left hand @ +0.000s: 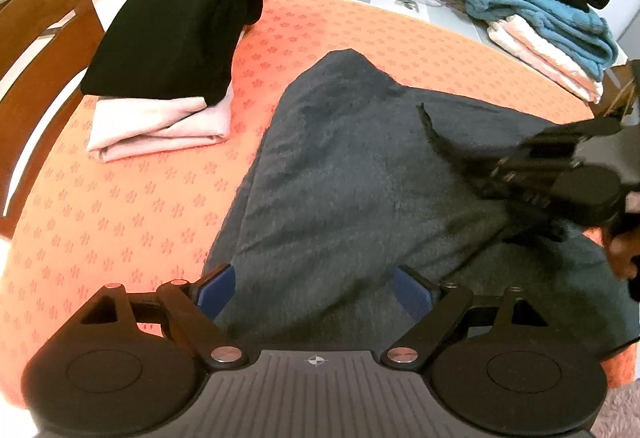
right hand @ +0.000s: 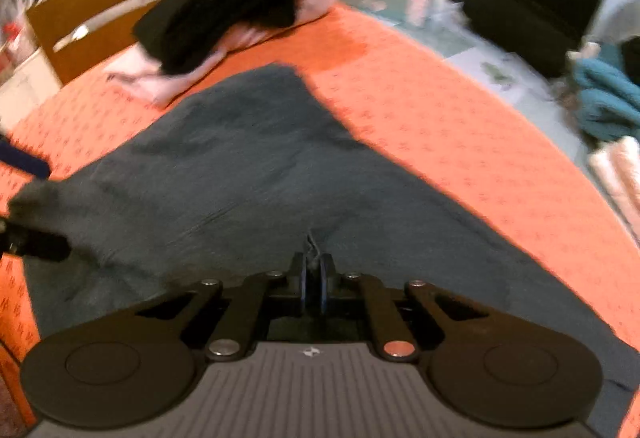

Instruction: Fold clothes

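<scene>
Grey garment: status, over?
Left gripper open over grey garment. Right gripper shut on its fabric. Folded pile alongside, clear.

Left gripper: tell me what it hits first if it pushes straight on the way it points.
Probably the grey garment spread on the orange tablecloth. The left gripper is open and angled down at it, its fingers over the near edge; depth is unclear.

Black left gripper, blue pads, silver screws
</scene>
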{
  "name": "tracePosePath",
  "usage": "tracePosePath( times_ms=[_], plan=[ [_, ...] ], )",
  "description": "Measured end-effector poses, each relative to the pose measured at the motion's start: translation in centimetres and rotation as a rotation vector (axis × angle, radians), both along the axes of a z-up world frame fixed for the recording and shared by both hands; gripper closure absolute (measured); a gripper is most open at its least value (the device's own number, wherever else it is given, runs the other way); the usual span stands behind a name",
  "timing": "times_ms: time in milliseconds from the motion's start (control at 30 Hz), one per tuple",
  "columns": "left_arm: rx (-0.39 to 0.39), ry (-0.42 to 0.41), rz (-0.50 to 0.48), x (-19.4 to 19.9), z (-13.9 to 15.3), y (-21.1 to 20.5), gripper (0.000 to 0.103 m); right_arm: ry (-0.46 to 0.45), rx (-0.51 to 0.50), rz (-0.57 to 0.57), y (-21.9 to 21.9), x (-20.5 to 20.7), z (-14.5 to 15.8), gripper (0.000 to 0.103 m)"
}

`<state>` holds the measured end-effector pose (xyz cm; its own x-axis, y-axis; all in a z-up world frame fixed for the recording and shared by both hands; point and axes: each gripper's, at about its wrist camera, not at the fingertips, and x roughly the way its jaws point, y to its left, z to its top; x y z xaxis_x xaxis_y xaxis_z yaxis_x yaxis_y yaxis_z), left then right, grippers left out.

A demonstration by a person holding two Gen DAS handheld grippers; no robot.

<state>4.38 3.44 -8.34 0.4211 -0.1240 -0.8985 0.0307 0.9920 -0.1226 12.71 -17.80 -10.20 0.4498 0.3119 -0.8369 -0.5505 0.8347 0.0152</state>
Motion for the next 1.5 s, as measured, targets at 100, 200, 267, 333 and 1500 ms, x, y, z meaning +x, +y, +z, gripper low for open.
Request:
tracePosePath(
  times_ms=[100, 200, 267, 333, 1500],
  plan=[
    [0.008, -0.001, -0.007, -0.1, 0.1, -0.4, 0.016, -0.036, 0.024, -0.084, -2.9, 0.2, 1.6, 0.096],
    [0.014, -0.002, -0.017, -0.2, 0.3, -1.0, 0.016, -0.074, 0.033, -0.193, -6.9, 0.0, 3.3, 0.096],
    [0.015, -0.003, -0.026, -0.2, 0.4, -1.5, 0.016, -0.093, 0.032, -0.268, -9.9, -0.2, 4.2, 0.096],
    [0.012, -0.006, -0.039, -0.2, 0.6, -2.2, 0.016, -0.106, 0.021, -0.341, -13.1, -0.7, 4.9, 0.096],
    [-0.009, -0.121, -0.219, 2.0, 5.3, -13.5, 0.016, -0.23, -0.222, -0.941, -45.3, -11.7, 8.4, 0.076]
  ],
)
